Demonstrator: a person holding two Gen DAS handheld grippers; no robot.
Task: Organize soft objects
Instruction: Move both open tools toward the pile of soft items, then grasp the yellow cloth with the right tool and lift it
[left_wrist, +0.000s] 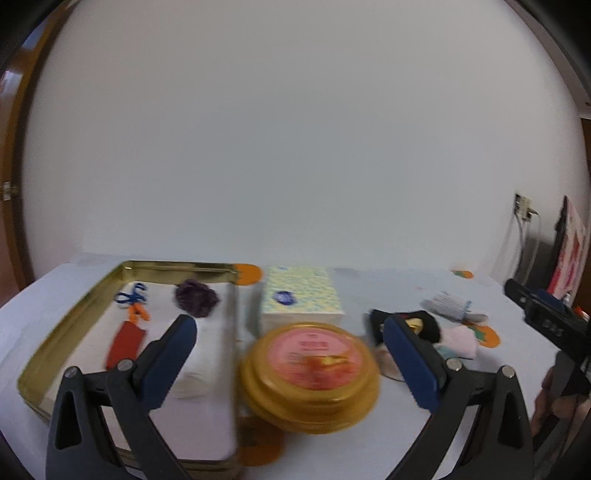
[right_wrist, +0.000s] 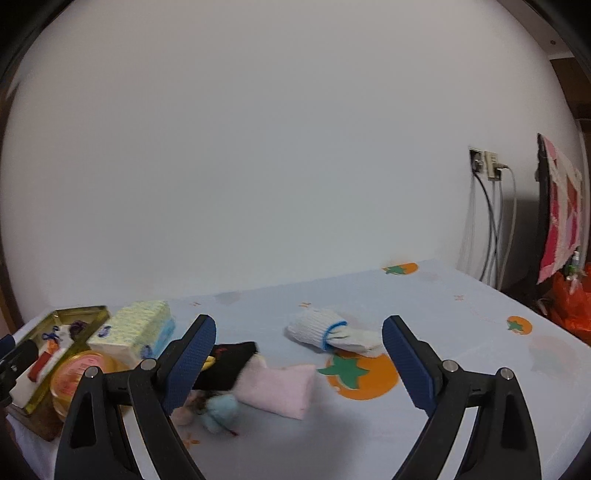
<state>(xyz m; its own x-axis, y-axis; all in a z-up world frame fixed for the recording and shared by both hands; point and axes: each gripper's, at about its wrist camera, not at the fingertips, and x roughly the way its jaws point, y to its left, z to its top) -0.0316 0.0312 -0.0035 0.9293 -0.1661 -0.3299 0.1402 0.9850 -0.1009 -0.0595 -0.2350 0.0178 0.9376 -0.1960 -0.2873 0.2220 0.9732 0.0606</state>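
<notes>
Soft things lie on the pale tablecloth: a folded pink cloth (right_wrist: 275, 387), a black cloth (right_wrist: 231, 363), a small light-blue plush (right_wrist: 221, 408) and a rolled white sock with a blue band (right_wrist: 325, 330). The sock (left_wrist: 452, 304) and pink cloth (left_wrist: 460, 341) also show in the left wrist view. My left gripper (left_wrist: 290, 330) is open and empty above a round gold tin (left_wrist: 310, 373). My right gripper (right_wrist: 299, 334) is open and empty, above and in front of the soft pile. A gold tray (left_wrist: 64, 328) at left holds a purple scrunchie (left_wrist: 195, 297), scissors and a red item.
A tissue pack (left_wrist: 301, 295) stands behind the round tin. The right gripper's body (left_wrist: 546, 321) shows at the far right of the left wrist view. Wall sockets with cables (right_wrist: 487, 206) and an orange bag (right_wrist: 572, 306) are at the table's far right.
</notes>
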